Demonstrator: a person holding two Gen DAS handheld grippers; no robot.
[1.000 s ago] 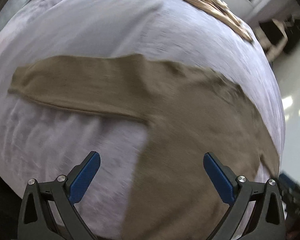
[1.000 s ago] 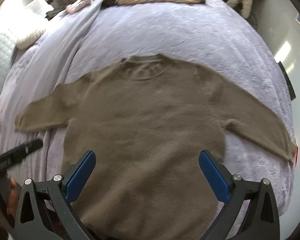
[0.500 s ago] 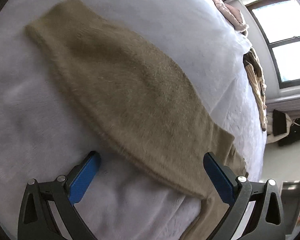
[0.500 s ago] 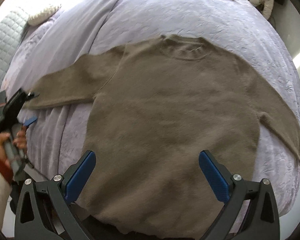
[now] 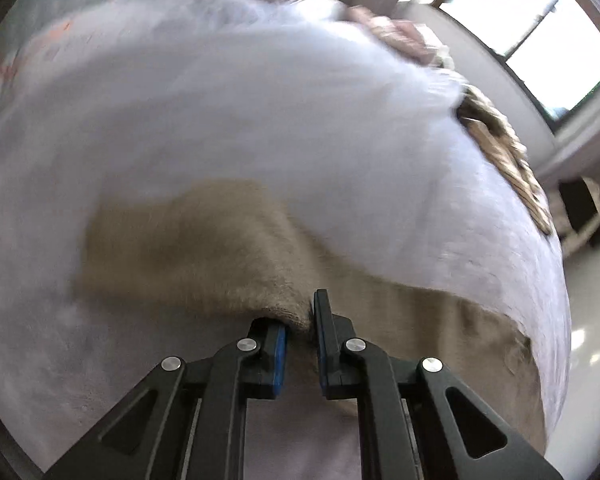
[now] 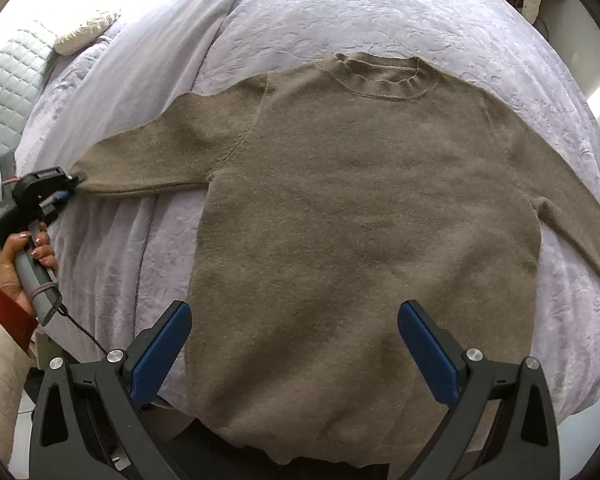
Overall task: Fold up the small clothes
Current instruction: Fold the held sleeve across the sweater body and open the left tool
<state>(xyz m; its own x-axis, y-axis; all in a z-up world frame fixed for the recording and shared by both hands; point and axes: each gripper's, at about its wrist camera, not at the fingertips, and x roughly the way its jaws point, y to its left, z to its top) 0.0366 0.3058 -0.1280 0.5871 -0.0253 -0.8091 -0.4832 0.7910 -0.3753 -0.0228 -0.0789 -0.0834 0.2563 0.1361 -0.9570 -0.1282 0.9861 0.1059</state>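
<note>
The left gripper (image 5: 300, 330) has its fingers drawn close, pinching a fold of tan knit sleeve cuff (image 5: 288, 314) between the blue pads. A hand (image 6: 20, 264) with a red cuff at the wrist grips its grey handle. The right gripper (image 6: 296, 350) hovers with its blue-padded fingers (image 6: 162, 352) spread wide, nothing between them.

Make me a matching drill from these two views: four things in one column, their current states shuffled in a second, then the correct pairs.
Things:
1. left gripper
2. right gripper
3. brown sweater
4. striped garment

States:
A. spread flat on the lavender bedspread
B. jaws wide apart, holding nothing
C. lying at the bed's far edge
D. jaws shut on the sweater's sleeve cuff

Pairs: 1-D, 2-B, 3-A, 4-C
</note>
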